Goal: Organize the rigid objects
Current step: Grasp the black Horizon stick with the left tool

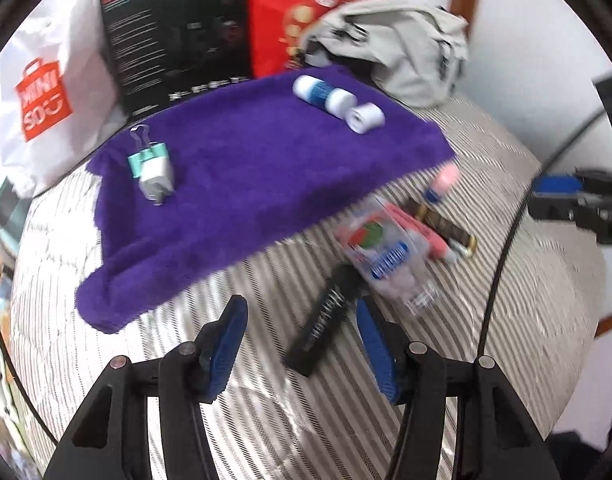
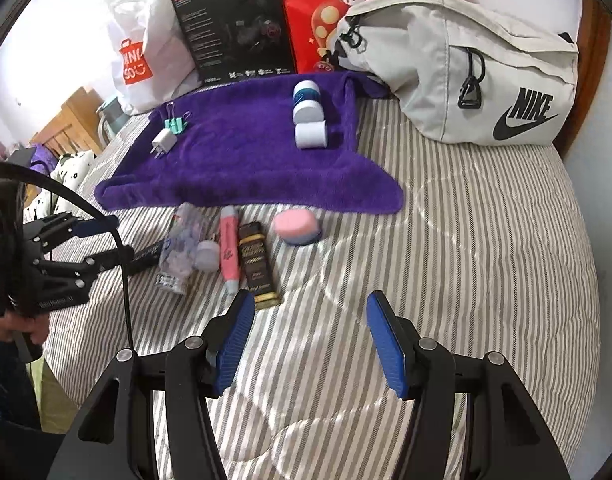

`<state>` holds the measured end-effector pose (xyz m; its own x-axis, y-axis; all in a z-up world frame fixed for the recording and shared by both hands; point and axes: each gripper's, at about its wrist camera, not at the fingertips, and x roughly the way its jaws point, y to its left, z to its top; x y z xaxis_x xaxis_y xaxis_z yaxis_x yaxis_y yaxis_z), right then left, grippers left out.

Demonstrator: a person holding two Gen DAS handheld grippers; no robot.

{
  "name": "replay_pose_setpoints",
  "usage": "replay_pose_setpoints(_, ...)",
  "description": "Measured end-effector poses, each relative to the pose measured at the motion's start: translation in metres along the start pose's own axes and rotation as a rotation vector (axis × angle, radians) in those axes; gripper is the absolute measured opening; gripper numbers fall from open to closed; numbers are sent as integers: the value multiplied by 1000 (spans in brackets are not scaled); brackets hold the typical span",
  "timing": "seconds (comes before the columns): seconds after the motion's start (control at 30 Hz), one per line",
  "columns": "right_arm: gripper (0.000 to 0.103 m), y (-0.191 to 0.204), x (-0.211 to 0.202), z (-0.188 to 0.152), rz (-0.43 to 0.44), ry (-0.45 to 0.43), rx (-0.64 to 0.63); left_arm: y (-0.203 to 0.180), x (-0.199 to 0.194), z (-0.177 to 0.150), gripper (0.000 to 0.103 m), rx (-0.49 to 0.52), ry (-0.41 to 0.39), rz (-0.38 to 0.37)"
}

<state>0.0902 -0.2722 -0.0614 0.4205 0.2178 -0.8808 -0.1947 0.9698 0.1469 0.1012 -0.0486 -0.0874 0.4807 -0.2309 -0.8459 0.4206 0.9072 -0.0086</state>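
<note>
Striped bed (image 2: 485, 240) under a purple towel (image 2: 242, 160), already carrying a charger (image 2: 164, 145), clip (image 2: 177, 124) and three white jars (image 2: 309, 114). Below its near edge, unsorted: clear bottle (image 2: 182, 248), black tube (image 1: 325, 316), pink marker (image 2: 230, 248), dark bar (image 2: 258, 264), pink case (image 2: 298, 226). Left gripper (image 1: 302, 344) wide open, closing around the tube, probably next for lifting onto the towel. Right gripper (image 2: 306, 340) open, empty. Left view blurred; labels unreadable.

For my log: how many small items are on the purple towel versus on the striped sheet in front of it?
On the purple towel: 5 (binder clip, charger plug, three round containers)
On the striped sheet: 7, counting the black tube by the left gripper
Total: 12
</note>
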Motion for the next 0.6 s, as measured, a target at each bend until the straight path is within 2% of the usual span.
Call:
replay_pose_setpoints(0.1, 58, 6, 4, -4, -8, 23, -7, -7, 9, -7, 55, 59, 24, 42)
replay_pose_setpoints(0.2, 58, 10, 8, -9, -17, 47, -16, -5, 20, -11, 55, 75, 43, 42)
replay_pose_setpoints(0.27, 58, 11, 10, -11, -20, 60, -21, -4, 23, -12, 52, 62, 20, 19)
replay_pose_setpoints(0.37, 58, 10, 13, -10, -29, 72, -18, -5, 25, -9, 45, 59, 12, -7)
replay_pose_setpoints(0.43, 58, 8, 14, -9, -34, 73, -11, -10, 25, -7, 30, 81, 6, -19)
replay_pose_setpoints(0.53, 58, 7, 15, -6, -38, 73, -10, -13, 23, -6, 23, 75, 6, -23)
replay_pose_setpoints(0.6, 58, 6, 17, -5, -42, 77, -10, -10, 19, -9, 22, 43, 6, -24)
